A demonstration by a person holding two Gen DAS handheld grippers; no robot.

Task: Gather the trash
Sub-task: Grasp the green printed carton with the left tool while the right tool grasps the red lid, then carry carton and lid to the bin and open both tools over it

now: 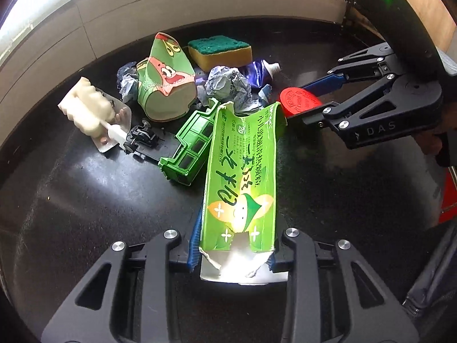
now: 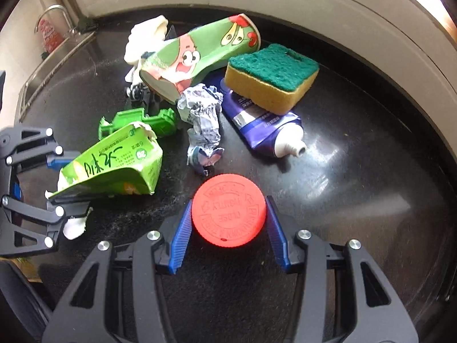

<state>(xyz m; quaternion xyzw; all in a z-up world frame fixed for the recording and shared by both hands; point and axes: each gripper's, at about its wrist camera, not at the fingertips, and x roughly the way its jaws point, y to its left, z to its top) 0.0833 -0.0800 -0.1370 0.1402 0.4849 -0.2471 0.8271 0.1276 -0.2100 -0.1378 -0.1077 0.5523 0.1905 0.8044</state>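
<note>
2 claws work the dark counter (image 2: 357,171): the left claw (image 1: 232,253) pinches the light, crushable green carton (image 1: 242,171) at its torn end, while the right claw (image 2: 228,228) brackets the stiff red lid (image 2: 228,210) by its rim, seemingly touching.

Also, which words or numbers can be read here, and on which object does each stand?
"DAS": white letters on the black body of the right gripper.
"29": in a circle on the green carton; its Chinese characters are unclear to me.
Red lid, paper cup, toothpaste tube: lettering too blurred to read.
</note>
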